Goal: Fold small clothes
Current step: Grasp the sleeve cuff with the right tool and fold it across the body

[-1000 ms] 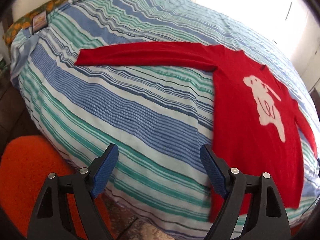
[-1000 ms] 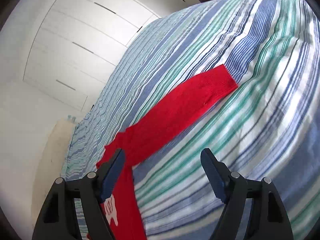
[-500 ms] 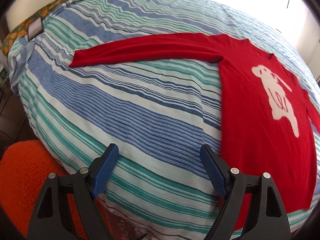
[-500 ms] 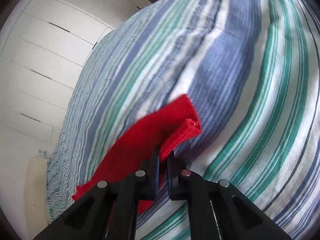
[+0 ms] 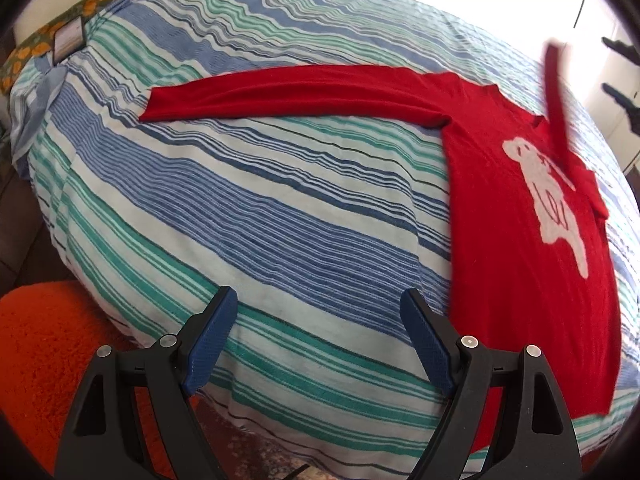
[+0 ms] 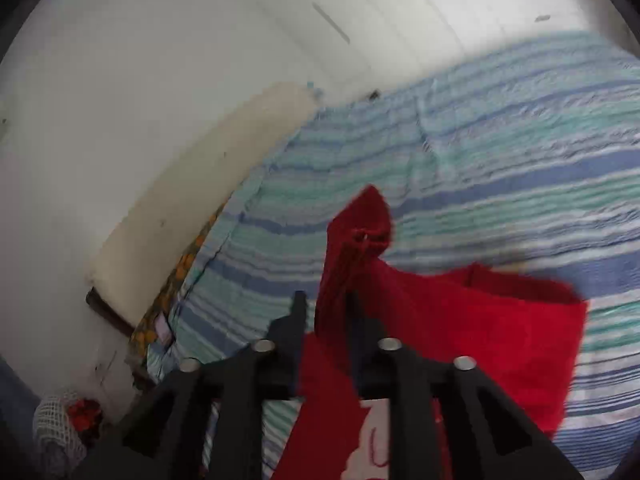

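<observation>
Red knit sweater with white animal motif [image 5: 528, 216] lay on striped bedspread [image 5: 280, 208]. Left gripper [image 5: 318, 338] gaped wide, empty, near edge. Right gripper [image 6: 326, 320] pinched its raised sleeve [image 6: 352, 240].

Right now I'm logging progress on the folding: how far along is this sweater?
Barely begun. Done: the red sweater lies spread flat on the striped bedspread. In hand: the right gripper holds one sleeve lifted above the body. Left: the other sleeve lies stretched out, the left gripper open and empty; body unfolded.
</observation>
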`<state>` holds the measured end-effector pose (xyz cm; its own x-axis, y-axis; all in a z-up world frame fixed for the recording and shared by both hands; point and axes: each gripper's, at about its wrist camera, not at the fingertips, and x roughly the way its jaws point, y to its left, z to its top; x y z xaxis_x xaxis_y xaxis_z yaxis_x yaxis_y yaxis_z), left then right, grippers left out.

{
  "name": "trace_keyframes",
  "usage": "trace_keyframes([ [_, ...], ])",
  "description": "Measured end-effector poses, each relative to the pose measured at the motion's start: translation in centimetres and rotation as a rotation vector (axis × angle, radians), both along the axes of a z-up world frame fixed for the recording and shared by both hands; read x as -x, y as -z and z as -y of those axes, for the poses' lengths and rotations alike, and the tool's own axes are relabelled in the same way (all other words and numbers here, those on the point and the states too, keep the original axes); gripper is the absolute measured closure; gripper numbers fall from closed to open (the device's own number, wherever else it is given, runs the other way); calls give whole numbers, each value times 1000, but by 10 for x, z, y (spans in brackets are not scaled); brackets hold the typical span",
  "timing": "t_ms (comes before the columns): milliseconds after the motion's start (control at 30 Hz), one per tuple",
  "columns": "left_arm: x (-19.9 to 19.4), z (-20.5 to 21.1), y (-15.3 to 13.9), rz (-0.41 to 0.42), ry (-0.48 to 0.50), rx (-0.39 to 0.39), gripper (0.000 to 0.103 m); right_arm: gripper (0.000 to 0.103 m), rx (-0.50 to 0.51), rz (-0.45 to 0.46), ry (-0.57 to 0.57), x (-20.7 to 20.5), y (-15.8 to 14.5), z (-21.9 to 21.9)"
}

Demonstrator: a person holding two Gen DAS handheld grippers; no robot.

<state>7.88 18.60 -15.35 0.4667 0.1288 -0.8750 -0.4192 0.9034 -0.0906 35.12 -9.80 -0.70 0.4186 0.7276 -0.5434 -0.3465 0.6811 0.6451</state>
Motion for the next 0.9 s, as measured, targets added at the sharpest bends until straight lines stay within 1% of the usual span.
trace_keyframes([
  [33,2,-1,-1,4,0,2,18,34,-13,-36,-3,-1,13,-7],
  [67,3,-1,-1,6,1,3,18,34,-19,-61,1,-2,21,-13],
  [167,2,-2,0,3,5,4,18,35,-15,-75,46,-3,37,2],
  [267,-1,-1,3,-7,9,0,18,41,15,-104,89,2,44,40],
  [300,-2,0,3,-9,11,-2,18,44,25,-121,98,-2,50,51],
  [367,-2,1,3,-11,13,-7,18,45,49,-178,94,-8,71,67],
  [400,-3,2,4,-12,15,-10,18,46,93,-214,87,-10,85,74],
  [433,-3,2,4,-14,15,-12,18,47,172,-249,90,-9,101,81],
  [467,-3,3,5,-16,16,-14,18,47,277,-277,106,-10,121,91],
  [500,-3,3,5,-19,18,-16,18,49,419,-316,138,-8,144,105],
  [533,-3,3,5,-20,18,-18,18,64,525,-356,176,-6,161,122],
  [567,-3,3,6,-21,19,-20,18,83,542,-365,213,-1,170,143],
  [600,-3,4,6,-22,21,-25,18,103,511,-348,265,6,169,163],
  [633,-4,5,7,-25,22,-29,18,101,492,-321,312,12,162,177],
  [667,-6,6,8,-30,25,-31,18,91,527,-291,354,18,154,185],
  [700,-6,7,9,-33,26,-32,18,86,542,-246,365,24,145,191],
  [800,-9,11,11,-41,32,-40,18,86,465,-160,286,30,123,188],
  [867,-10,14,11,-44,36,-52,18,86,389,-115,194,30,116,173],
  [900,-10,15,11,-45,37,-57,18,86,370,-103,152,29,116,162],
])
